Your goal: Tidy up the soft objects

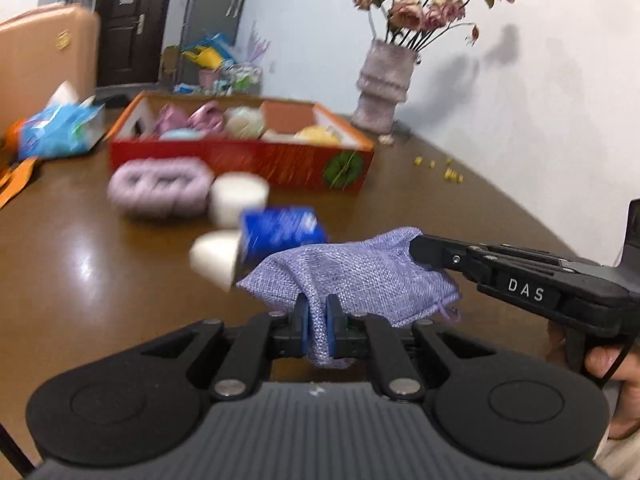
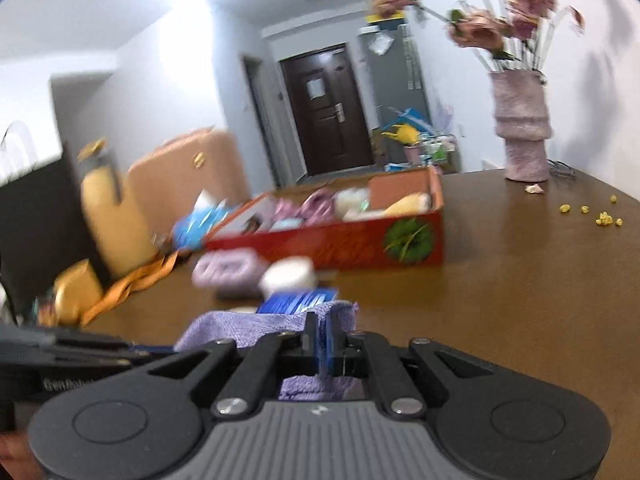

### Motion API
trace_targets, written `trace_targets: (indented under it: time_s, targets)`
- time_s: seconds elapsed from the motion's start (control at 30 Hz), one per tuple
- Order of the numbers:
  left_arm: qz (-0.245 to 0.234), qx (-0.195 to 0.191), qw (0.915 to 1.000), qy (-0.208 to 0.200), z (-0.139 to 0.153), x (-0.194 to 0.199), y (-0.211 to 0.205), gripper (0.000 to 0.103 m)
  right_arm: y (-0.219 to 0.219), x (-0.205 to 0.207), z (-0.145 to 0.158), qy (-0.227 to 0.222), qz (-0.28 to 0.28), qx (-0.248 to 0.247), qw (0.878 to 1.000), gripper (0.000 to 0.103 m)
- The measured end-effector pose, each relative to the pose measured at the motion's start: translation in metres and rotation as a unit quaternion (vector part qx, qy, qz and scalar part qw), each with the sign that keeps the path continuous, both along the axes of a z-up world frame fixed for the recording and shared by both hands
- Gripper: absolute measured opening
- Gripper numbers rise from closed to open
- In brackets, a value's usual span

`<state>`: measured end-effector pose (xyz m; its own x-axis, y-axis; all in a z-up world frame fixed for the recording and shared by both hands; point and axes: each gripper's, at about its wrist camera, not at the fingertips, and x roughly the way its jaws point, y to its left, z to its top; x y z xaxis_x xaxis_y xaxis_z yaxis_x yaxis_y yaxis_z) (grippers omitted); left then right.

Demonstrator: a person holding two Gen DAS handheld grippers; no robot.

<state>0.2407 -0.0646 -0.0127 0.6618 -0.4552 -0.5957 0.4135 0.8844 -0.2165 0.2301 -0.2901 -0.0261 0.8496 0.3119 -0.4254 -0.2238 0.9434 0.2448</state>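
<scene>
A lilac cloth pouch (image 1: pixel 360 276) is held between both grippers above the brown table (image 1: pixel 100 280). My left gripper (image 1: pixel 318 312) is shut on its near edge. My right gripper (image 1: pixel 418 250) comes in from the right and is shut on its far corner; in the right wrist view that gripper (image 2: pixel 322 330) pinches the pouch (image 2: pixel 248 326). Behind the pouch lie a blue packet (image 1: pixel 280 230), two white soft pieces (image 1: pixel 214 258) (image 1: pixel 238 196) and a purple knotted cushion (image 1: pixel 160 186). A red box (image 1: pixel 240 156) holds several soft items.
A vase of dried roses (image 1: pixel 382 88) stands at the back by the wall. Yellow crumbs (image 1: pixel 440 170) lie on the table to the right. A blue tissue pack (image 1: pixel 60 128) and an orange strap (image 1: pixel 16 180) lie at the left. A tan suitcase (image 2: pixel 180 176) stands beyond.
</scene>
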Motion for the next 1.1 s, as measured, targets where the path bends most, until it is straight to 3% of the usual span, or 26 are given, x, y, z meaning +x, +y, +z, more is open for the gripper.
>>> trace_targets:
  time_s: [0.17,0.2,0.27,0.3,0.4,0.53,0.6,0.67,0.7,0.73,0.83,1.1]
  targets:
    - [0.008,0.012,0.9998,0.012,-0.017,-0.043,0.027,0.012,0.026,-0.035,-0.018,0.033,0.017,0.0,0.999,0.003]
    - [0.012,0.008,0.9998,0.012,-0.018,-0.049,0.032,0.015,0.031,-0.04,-0.019,0.034,0.014,-0.006,0.999,0.003]
    - [0.017,-0.001,0.9998,0.01,-0.018,-0.056,0.042,0.035,0.038,-0.048,-0.021,0.032,0.007,-0.017,0.999,0.006]
    - [0.025,-0.005,0.9996,0.01,-0.018,-0.057,0.046,0.04,0.04,-0.049,-0.02,0.033,0.001,-0.019,0.999,0.013]
    - [0.049,-0.023,0.9984,0.018,-0.016,-0.054,0.055,0.042,0.037,-0.056,-0.018,0.038,-0.016,-0.018,0.999,0.017]
    - [0.049,-0.056,0.9964,0.04,-0.018,-0.044,0.059,0.046,0.029,-0.056,-0.015,0.04,-0.013,0.019,0.999,0.042]
    - [0.047,-0.058,0.9963,0.043,-0.019,-0.041,0.059,0.045,0.028,-0.051,-0.018,0.048,-0.014,0.031,0.998,0.042]
    - [0.037,-0.061,0.9964,0.045,-0.021,-0.04,0.058,0.028,0.027,-0.045,-0.023,0.059,-0.014,0.038,0.997,0.041]
    - [0.03,-0.062,0.9964,0.049,-0.021,-0.039,0.057,0.026,0.026,-0.041,-0.026,0.069,-0.012,0.047,0.996,0.036]
    - [0.029,-0.061,0.9965,0.049,-0.023,-0.039,0.056,0.024,0.025,-0.038,-0.031,0.081,-0.008,0.061,0.995,0.022]
    - [0.024,-0.059,0.997,0.044,-0.023,-0.041,0.055,0.014,0.026,-0.034,-0.039,0.1,0.0,0.082,0.992,0.006]
    - [0.011,-0.064,0.9979,0.004,0.003,-0.027,0.054,0.007,0.028,-0.033,-0.014,0.039,-0.002,0.052,0.998,0.003]
